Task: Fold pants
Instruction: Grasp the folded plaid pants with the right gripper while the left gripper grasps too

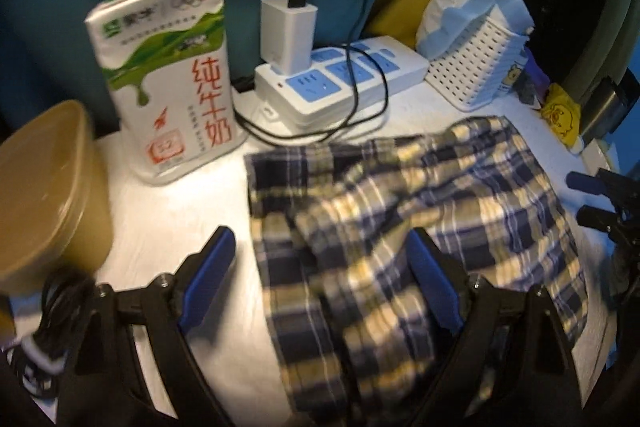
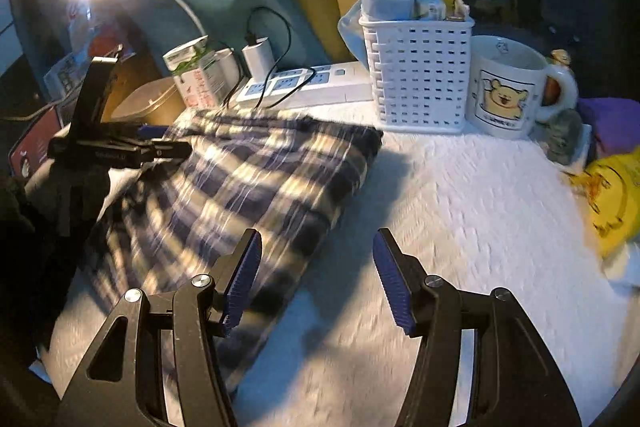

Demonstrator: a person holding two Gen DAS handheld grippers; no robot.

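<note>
Blue-and-cream plaid cloth pants (image 1: 400, 227) lay rumpled on the white tabletop (image 2: 460, 207), long axis toward 12 o'clock under the wide-open left gripper (image 1: 320, 255); the right gripper (image 2: 316, 267), also wide, sat at their 3 o'clock edge

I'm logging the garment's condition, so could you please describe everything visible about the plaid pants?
The plaid pants are thin woven cloth in navy, cream and yellow checks. They lie rumpled and partly folded on the white table cover, with layers overlapping and one straight edge facing the power strip. The open left tongs straddle the cloth; whether they touch it is unclear. The right tongs are open at the pants' right edge.
</note>
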